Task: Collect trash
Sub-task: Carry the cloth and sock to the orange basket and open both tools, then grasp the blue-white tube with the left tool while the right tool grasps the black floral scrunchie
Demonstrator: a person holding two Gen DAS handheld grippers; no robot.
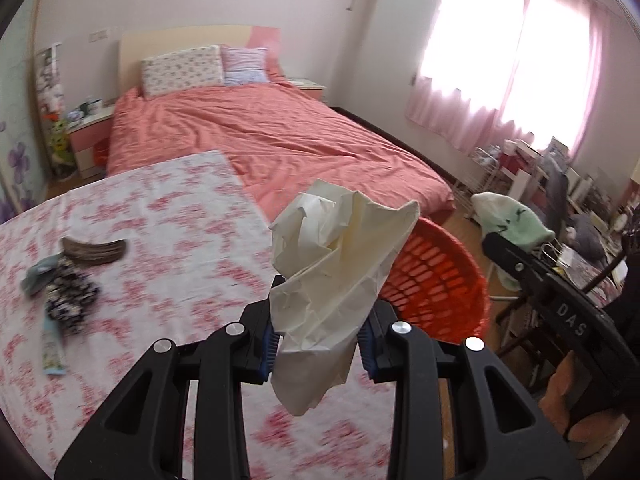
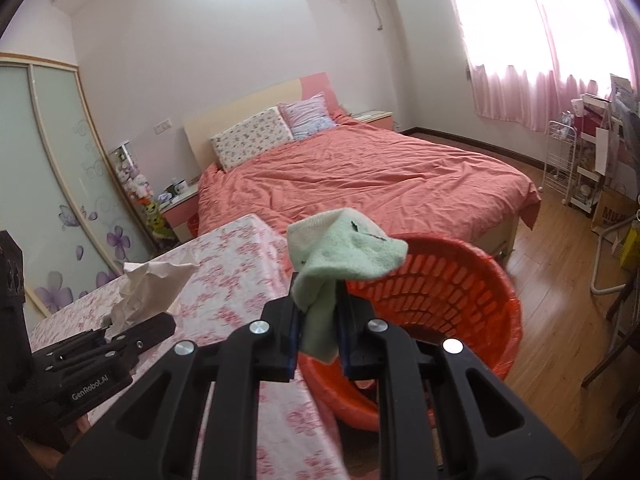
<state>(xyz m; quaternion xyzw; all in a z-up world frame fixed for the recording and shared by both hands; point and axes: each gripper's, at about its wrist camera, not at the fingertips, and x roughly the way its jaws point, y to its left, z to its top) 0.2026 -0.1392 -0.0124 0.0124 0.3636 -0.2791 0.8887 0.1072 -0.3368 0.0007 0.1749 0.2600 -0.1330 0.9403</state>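
My left gripper [image 1: 320, 340] is shut on a crumpled cream paper [image 1: 340, 264], held above the right edge of the floral-cloth table [image 1: 168, 216]. My right gripper [image 2: 320, 324] is shut on a pale green sock [image 2: 340, 256] and hovers over the near rim of the red plastic basket [image 2: 460, 292]. The basket [image 1: 440, 280] stands on the floor just past the table's edge. In the right wrist view the left gripper [image 2: 120, 336] and its paper [image 2: 148, 288] show at the left. The green sock [image 1: 512, 220] and right gripper body appear at the right of the left wrist view.
On the table's left lie a brown curved piece [image 1: 96, 252], a dark patterned cloth [image 1: 70, 296], a bluish cloth [image 1: 38, 276] and a small wrapper [image 1: 54, 354]. A bed with a coral cover [image 1: 272, 132] fills the middle. Shelves and boxes [image 2: 592, 160] crowd the right wall by the window.
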